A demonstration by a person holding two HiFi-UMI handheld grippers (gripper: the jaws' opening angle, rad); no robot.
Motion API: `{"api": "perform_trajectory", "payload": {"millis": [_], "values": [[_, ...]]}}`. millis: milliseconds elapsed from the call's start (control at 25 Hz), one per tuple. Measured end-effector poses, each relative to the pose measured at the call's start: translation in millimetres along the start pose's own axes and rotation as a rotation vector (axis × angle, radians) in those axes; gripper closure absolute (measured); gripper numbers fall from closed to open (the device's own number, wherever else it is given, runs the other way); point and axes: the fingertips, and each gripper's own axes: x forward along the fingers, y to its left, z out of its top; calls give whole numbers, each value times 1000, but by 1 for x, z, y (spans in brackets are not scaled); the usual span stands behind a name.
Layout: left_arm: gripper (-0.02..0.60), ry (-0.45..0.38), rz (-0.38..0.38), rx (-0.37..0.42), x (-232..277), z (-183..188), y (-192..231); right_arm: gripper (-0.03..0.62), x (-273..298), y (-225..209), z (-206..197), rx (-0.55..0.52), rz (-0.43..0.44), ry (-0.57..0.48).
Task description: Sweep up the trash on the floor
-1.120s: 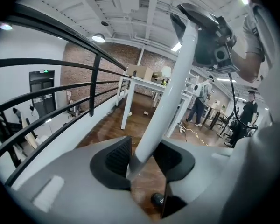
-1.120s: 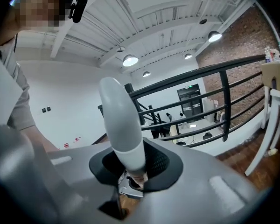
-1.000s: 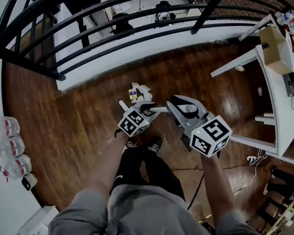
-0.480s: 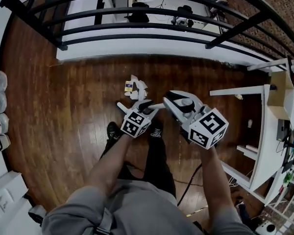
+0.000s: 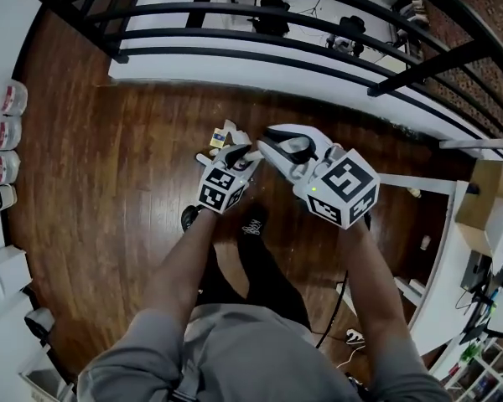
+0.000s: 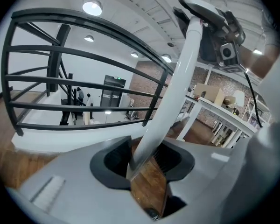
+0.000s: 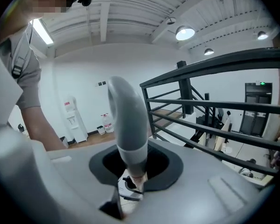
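Floor point(image 5: 92, 191) trash point(image 5: 222, 136) shows overhead only; left tongs point(image 6: 145, 171) grip white handle point(image 6: 176, 78).

Both the left gripper point(image 5: 240, 154) and the right gripper point(image 5: 272, 143) swung forward and rolled over, closing in on the trash point(image 5: 221, 136) pile.

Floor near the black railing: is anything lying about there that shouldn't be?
Yes. A small heap of trash, crumpled white paper and a yellow pack, lies loose on the wood floor just past the left gripper, which grips a white pole; the right gripper grips a grey handle. Nothing else looks odd.
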Motion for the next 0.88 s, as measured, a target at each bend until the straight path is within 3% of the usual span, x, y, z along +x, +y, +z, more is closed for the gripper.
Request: {"api": "perform_trajectory", "payload": {"millis": [200, 480, 680, 880], "values": [[443, 2, 17, 24, 13, 17, 4, 534, -6, -8, 7, -27, 31, -3], [446, 35, -14, 76, 9, 26, -16, 534, -31, -12, 18, 31, 5, -78], [455, 77, -88, 143, -17, 20, -46, 534, -54, 11, 21, 90, -81, -137], [463, 156, -218, 256, -31, -3, -101, 534, -100, 40, 1, 179, -245, -203]]}}
